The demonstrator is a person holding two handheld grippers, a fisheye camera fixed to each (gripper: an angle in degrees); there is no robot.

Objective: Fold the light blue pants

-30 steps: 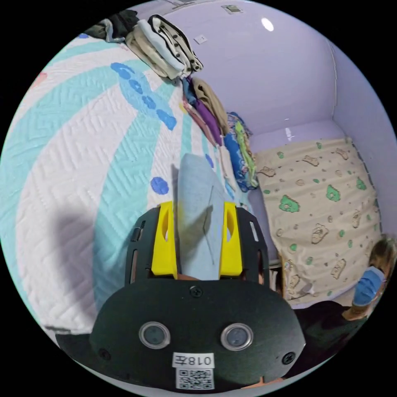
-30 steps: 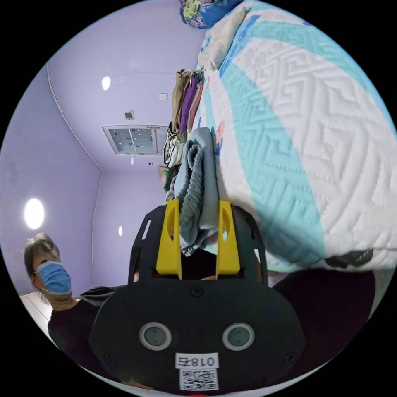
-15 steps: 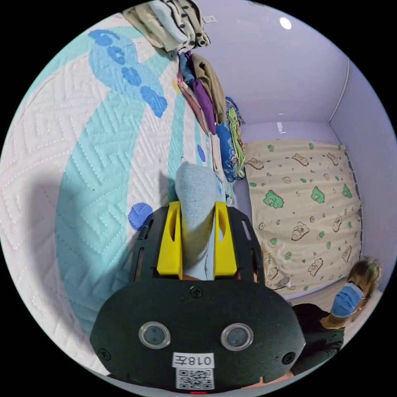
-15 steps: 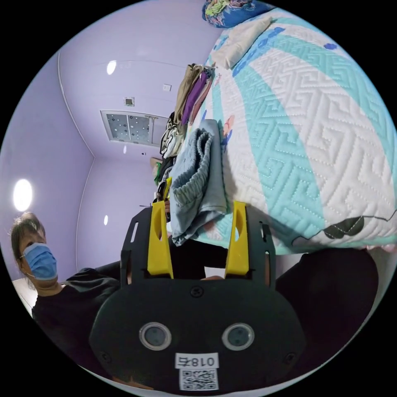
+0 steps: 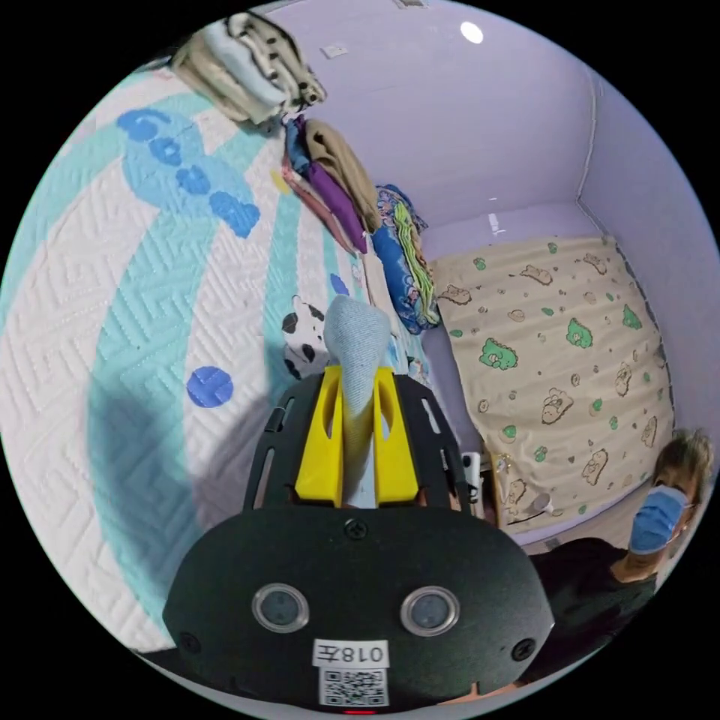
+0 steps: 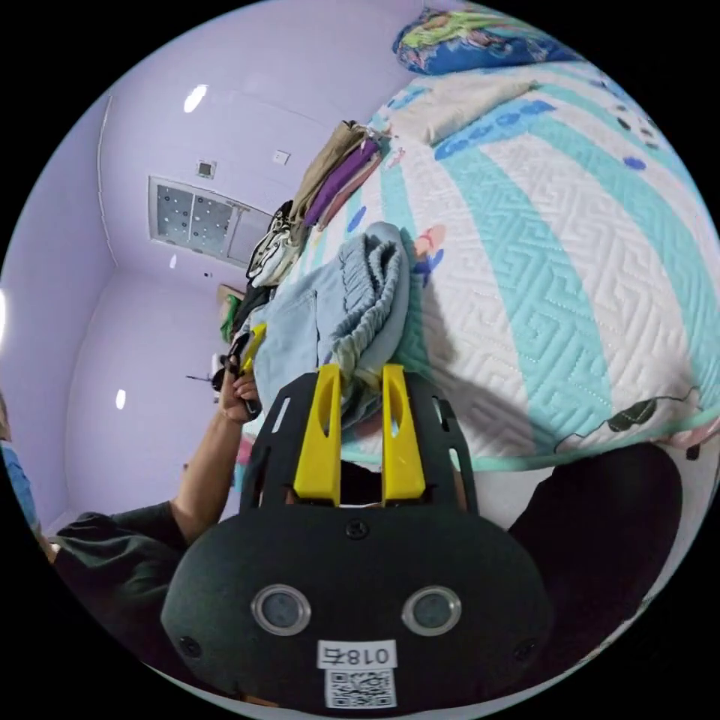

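Observation:
The light blue pants [image 5: 356, 337] poke up as a narrow fold between the yellow jaws of my left gripper [image 5: 358, 373], which is shut on them just above the quilt. In the right gripper view the pants [image 6: 352, 292] hang bunched, their elastic waistband toward the camera. My right gripper [image 6: 358, 369] is shut on that waistband edge near the bed's front edge. To its left, a hand [image 6: 236, 386] holds the left gripper [image 6: 251, 349] at the pants' other end.
A white and teal quilted bed cover [image 5: 150, 262] lies under the pants. Folded clothes stacks [image 5: 247, 67] and a blue patterned bundle [image 5: 401, 255] line its far side. A beige bear-print fabric [image 5: 555, 352] hangs beyond. A person in a mask [image 5: 652, 525] stands beside the bed.
My right gripper stood open around the bunched pants half a second ago and is now shut on the waistband. The left jaws have narrowed on their fold. Both cameras have shifted.

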